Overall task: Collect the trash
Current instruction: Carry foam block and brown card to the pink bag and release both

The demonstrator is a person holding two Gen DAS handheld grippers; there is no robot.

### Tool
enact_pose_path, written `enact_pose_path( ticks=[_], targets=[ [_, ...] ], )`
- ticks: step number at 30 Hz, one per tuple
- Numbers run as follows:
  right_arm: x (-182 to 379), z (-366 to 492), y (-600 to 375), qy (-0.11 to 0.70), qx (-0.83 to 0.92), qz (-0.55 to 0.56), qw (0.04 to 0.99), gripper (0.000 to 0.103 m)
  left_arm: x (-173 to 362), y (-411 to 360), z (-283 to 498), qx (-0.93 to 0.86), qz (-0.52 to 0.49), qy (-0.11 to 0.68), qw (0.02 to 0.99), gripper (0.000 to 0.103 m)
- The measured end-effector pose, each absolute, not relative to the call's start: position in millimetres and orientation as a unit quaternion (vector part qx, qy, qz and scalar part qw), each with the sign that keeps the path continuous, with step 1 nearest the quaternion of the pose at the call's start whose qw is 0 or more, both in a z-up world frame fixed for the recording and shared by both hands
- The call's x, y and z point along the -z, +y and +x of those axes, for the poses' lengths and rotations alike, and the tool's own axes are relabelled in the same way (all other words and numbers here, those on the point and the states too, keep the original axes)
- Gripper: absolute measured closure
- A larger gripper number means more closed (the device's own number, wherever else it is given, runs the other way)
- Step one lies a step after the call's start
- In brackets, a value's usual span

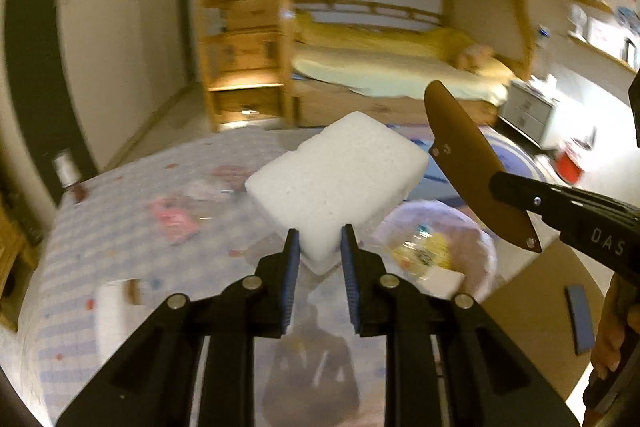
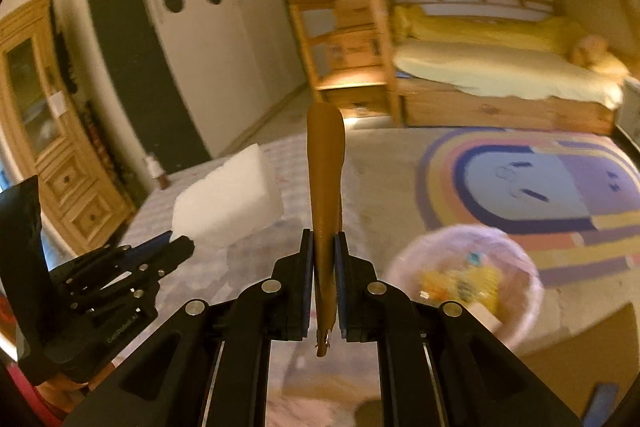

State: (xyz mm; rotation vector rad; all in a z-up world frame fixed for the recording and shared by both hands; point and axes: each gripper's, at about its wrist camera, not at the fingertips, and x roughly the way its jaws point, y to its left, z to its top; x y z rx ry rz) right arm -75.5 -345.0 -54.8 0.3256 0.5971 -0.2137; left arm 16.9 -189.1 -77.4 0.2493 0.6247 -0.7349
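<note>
Left gripper (image 1: 319,247) clamps foam block (image 1: 338,179); right gripper (image 2: 323,255) grips brown blade (image 2: 326,187); bin (image 1: 486,247) lies near-right, below.

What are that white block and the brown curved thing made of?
The white block looks like foam: matte, grainy, with crumbly edges. The brown curved piece seems to be smooth plastic or coated metal with a dull sheen; the left view shows small rivets on it. Neither is certain.

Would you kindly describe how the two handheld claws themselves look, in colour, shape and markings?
Both are matte black linkage frames with round silver pivot pins and ribbed blue pads. The right claw bears pale letters "DAS" on its side; the left claw carries small pale lettering on its body. No cables or sleeves are visible.
</note>
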Motion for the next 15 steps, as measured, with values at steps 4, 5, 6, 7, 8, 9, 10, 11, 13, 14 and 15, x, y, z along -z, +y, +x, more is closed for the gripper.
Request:
enact_pose_path(
  ticks=[4,5,6,7,8,9,10,11,13,14,15],
  targets=[
    [63,-104,-375,0.289,0.145,0.179,0.929,0.092,85,-233,5,0.386,0.144,0.303,0.859,0.082],
    [66,-111,-385,0.288,0.156,0.186,0.927,0.092,89,-245,4,0.393,0.149,0.306,0.854,0.082],
    [67,-115,-392,0.286,0.162,0.19,0.925,0.092,92,-256,4,0.399,0.153,0.31,0.849,0.081],
    [68,-118,-398,0.285,0.168,0.193,0.924,0.092,95,-264,4,0.404,0.156,0.314,0.845,0.081],
    [69,-124,-407,0.282,0.174,0.201,0.922,0.092,97,-274,5,0.409,0.158,0.317,0.841,0.081],
    [71,-126,-413,0.28,0.177,0.205,0.921,0.092,100,-282,4,0.413,0.16,0.319,0.838,0.08],
    [73,-129,-417,0.279,0.18,0.209,0.92,0.092,103,-291,3,0.416,0.164,0.32,0.835,0.08],
    [74,-130,-423,0.277,0.184,0.212,0.919,0.092,105,-300,3,0.419,0.167,0.322,0.832,0.079],
    [77,-129,-433,0.274,0.188,0.218,0.918,0.092,108,-314,5,0.424,0.17,0.326,0.828,0.075],
    [79,-129,-437,0.274,0.19,0.219,0.917,0.092,109,-318,5,0.425,0.171,0.328,0.826,0.072],
    [81,-129,-440,0.274,0.19,0.219,0.917,0.092,111,-323,6,0.427,0.173,0.332,0.823,0.061]
  ],
)
